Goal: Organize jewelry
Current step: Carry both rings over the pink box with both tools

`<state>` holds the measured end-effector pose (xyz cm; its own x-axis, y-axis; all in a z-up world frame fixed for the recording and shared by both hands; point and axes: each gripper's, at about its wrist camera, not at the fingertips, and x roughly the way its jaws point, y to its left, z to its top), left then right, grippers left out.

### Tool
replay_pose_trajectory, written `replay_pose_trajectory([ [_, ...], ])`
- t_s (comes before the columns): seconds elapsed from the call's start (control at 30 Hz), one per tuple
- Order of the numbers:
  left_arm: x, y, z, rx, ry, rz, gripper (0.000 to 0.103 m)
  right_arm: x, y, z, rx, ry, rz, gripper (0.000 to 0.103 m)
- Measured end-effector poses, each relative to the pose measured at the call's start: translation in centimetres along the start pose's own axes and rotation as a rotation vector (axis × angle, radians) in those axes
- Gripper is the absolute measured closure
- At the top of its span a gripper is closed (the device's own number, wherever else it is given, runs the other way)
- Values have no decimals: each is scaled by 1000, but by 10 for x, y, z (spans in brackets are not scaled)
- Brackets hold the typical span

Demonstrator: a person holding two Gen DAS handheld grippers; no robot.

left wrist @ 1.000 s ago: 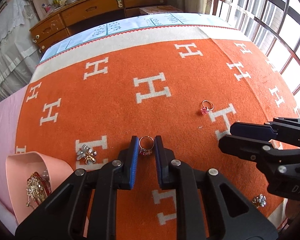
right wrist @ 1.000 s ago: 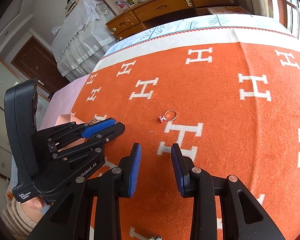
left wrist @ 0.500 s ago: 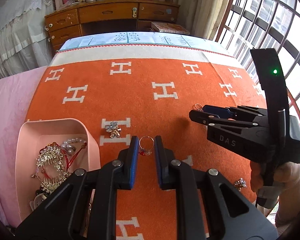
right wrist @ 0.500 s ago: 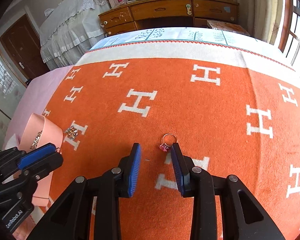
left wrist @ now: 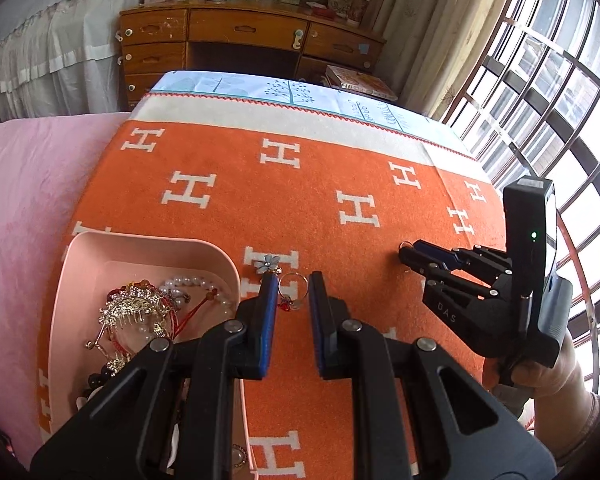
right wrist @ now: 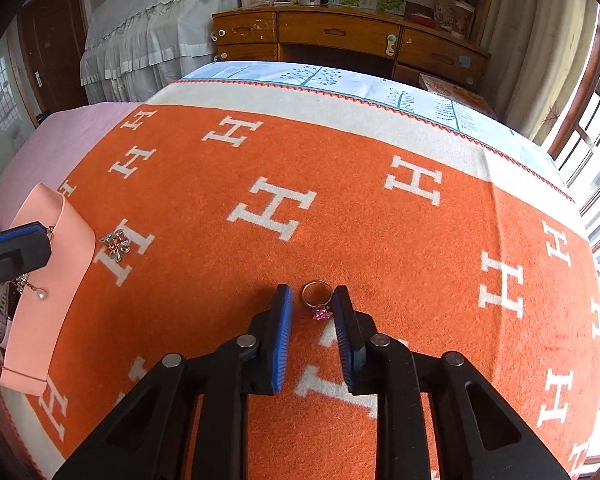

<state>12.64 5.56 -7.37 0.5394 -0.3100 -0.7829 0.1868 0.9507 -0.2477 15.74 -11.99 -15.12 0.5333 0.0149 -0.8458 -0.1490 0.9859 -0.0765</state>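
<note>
My left gripper (left wrist: 293, 280) is shut on a gold ring with a red stone (left wrist: 291, 292), held just right of the pink tray (left wrist: 140, 246) that holds a gold hair comb, pearls and a red cord. A flower brooch (left wrist: 269, 263) lies on the orange blanket just beyond the tray's corner. My right gripper (right wrist: 313, 294) is open, its jaws on either side of a gold ring with a pink stone (right wrist: 318, 303) lying on the blanket. The right gripper also shows in the left wrist view (left wrist: 410, 252).
The orange blanket with white H letters (right wrist: 340, 184) covers the bed. The pink tray (right wrist: 48, 264) and the brooch (right wrist: 116, 245) sit at the left in the right wrist view. A wooden desk (left wrist: 252, 40) stands beyond the bed, windows at the right.
My left gripper has carried the red-stone ring left, close to the tray. My right gripper has moved forward until its jaws flank the pink-stone ring.
</note>
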Motion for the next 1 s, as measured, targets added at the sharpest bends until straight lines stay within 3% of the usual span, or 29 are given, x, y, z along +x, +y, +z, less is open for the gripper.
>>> replay_pose_trajectory([
  [0.23, -28, 10, 1, -30, -32, -8, 90, -7, -9, -6, 35, 13, 15, 94],
  [0.5, -81, 32, -3, -59, -92, 38, 90, -49, 12, -1, 64, -41, 159, 94],
  [0.8, -113, 63, -19, -116, -89, 90, 90, -119, 88, 7, -57, -133, 378, 94],
  [1.0, -110, 85, -32, -165, -50, 115, 90, -128, 150, -3, -165, -108, 465, 94],
])
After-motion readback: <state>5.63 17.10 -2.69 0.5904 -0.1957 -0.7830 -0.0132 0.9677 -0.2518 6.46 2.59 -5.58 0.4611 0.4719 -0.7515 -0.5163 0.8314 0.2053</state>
